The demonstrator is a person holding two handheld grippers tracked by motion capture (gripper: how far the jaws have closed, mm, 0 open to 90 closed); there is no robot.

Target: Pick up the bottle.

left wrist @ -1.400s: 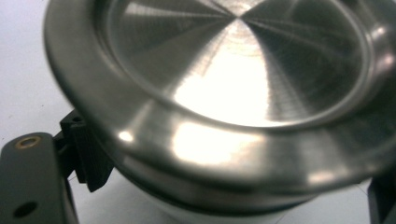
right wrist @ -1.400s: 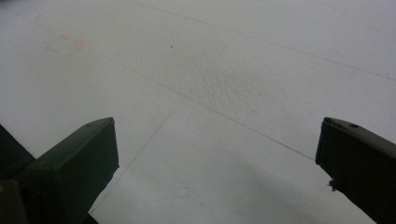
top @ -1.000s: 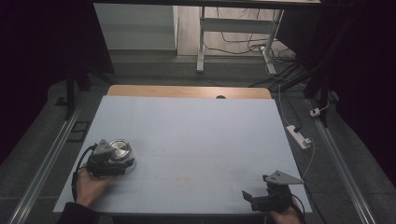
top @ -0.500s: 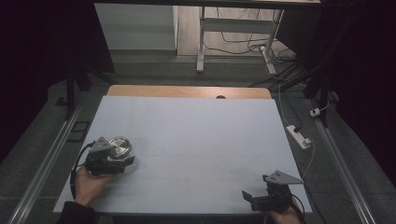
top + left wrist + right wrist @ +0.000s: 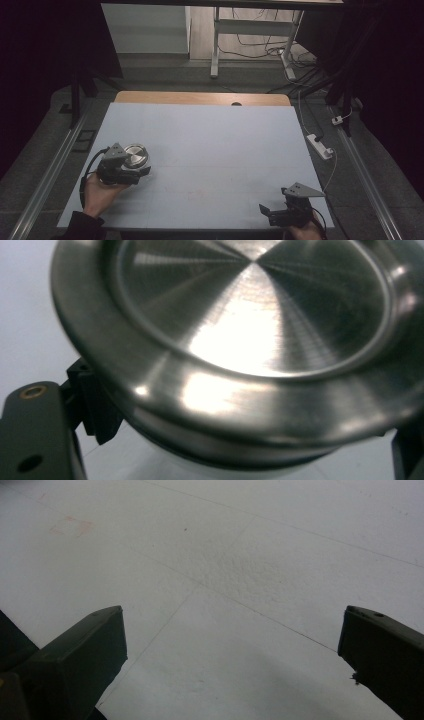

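Note:
A round container with a brushed steel lid [image 5: 135,155] sits at the near left of the white table top [image 5: 215,145]. My left gripper [image 5: 133,164] is shut on it, held by a hand coming in from the bottom left. In the left gripper view the steel lid [image 5: 250,325] looms close, with a pale body under it and a black jaw on each side. My right gripper [image 5: 268,214] stands open near the front right edge, jaws pointing left. Between its wide-apart jaws, the right gripper [image 5: 232,650] has only bare white table.
A strip of wooden table edge [image 5: 200,97] runs along the back. A white power strip [image 5: 320,146] with its cable lies on the floor to the right. Metal rails [image 5: 50,170] flank the table, and desk legs and cables stand beyond it.
The left gripper with the steel-lidded container has edged slightly to the right. The right gripper has stayed where it was.

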